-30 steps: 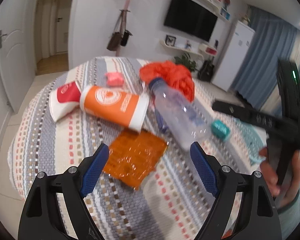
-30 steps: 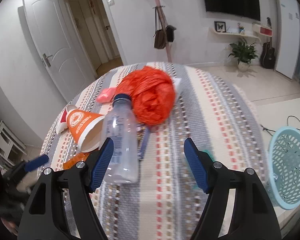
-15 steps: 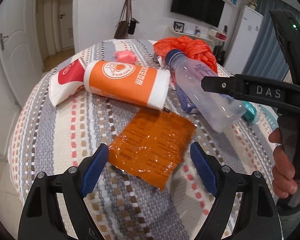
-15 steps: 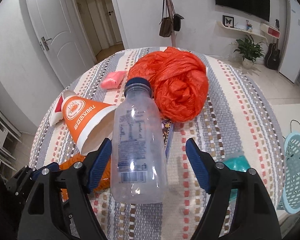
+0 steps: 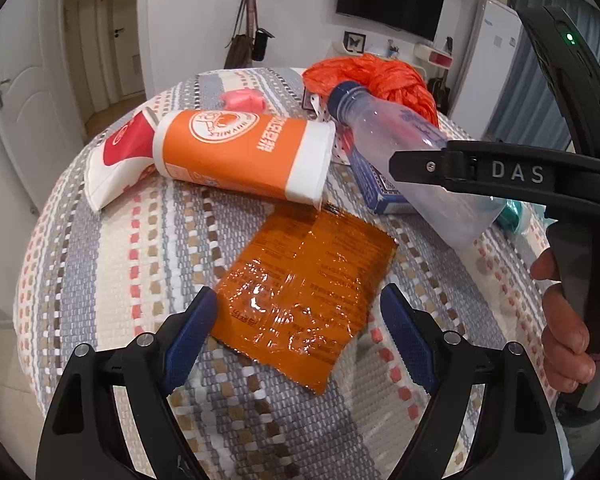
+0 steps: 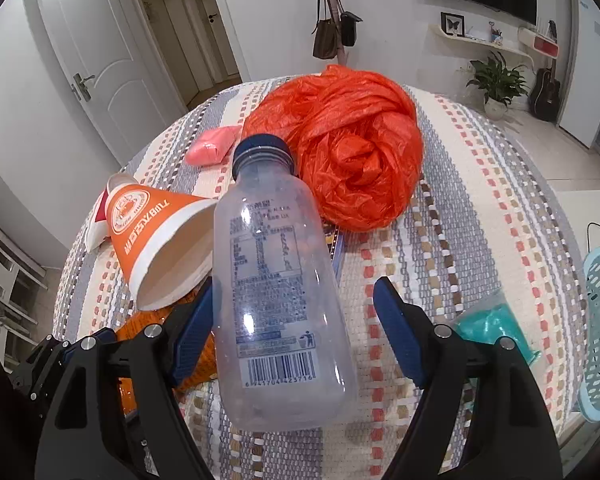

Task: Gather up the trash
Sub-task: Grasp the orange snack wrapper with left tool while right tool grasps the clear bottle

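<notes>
Left tongs [image 5: 296, 332] wide apart, straddling the near end of the orange wrapper [image 5: 304, 292] flat on the bench [image 5: 112, 264], pads clear. Right tongs [image 6: 296, 332] have just been opening, clear bottle [image 6: 276, 280] lying between them, left pad at its side, right pad clear.

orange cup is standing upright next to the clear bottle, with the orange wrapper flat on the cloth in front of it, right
Not quite: the orange cup is lying on its side, not upright, as the left wrist view shows. The rest holds: it lies next to the clear bottle, and the orange wrapper is flat on the striped cloth in front of it.
</notes>
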{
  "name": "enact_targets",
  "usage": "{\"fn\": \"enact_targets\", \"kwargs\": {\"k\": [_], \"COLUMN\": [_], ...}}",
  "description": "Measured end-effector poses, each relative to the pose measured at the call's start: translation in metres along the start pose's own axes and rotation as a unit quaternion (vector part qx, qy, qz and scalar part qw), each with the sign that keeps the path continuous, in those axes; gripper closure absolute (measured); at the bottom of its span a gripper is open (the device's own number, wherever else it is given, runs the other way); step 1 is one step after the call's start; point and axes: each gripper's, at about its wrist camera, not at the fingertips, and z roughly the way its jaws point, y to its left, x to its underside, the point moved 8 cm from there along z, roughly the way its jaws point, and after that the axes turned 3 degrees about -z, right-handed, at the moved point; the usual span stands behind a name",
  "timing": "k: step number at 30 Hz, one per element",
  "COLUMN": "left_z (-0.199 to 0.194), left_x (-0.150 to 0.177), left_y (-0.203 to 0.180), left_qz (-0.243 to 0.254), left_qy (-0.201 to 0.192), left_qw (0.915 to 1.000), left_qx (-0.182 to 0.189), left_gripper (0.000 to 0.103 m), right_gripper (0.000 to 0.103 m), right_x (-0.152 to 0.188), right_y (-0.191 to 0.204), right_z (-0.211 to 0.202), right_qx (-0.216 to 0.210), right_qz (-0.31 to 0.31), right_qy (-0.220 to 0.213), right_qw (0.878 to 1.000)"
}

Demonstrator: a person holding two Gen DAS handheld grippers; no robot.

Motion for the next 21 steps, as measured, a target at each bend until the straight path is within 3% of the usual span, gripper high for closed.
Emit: {"fn": "enact_targets", "kwargs": {"k": [3, 5, 11, 15, 21], "left_z": [0.0, -0.001, -0.001, -0.003, -0.006], "left_x": [0.002, 0.004, 0.006, 0.008, 0.011], "left_y": [-0.002, -0.003, -0.007, -0.015, -0.024], "left_qz": [0.005, 0.008, 0.024, 0.041, 0.058], "left_qy": [0.002, 0.003, 0.005, 0.002, -0.002], "left_qw": [1.0, 0.9999, 0.9993, 0.9985, 0.9976], "left_qx": [-0.005, -0.009, -0.027, -0.035, -0.038], "left_gripper": [0.022, 0.022, 0.031, 0.052, 0.073], "right_gripper": [0.031, 0.045, 0.047, 0.048, 0.05], "right_x": [0.003, 0.005, 0.009, 0.012, 0.014], "right_y": [0.001, 0.003, 0.005, 0.005, 0.004], "right_z": [0.004, 0.005, 0.003, -0.003, -0.02], "right_qx": [0.003, -0.001, -0.002, -0.01, -0.028], "right_qz": [-0.004, -0.007, -0.018, -0.019, -0.023], "right_qy": [0.004, 0.007, 0.003, 0.0, -0.011], "right_qw": [1.0, 1.0, 1.0, 1.0, 0.999]}}
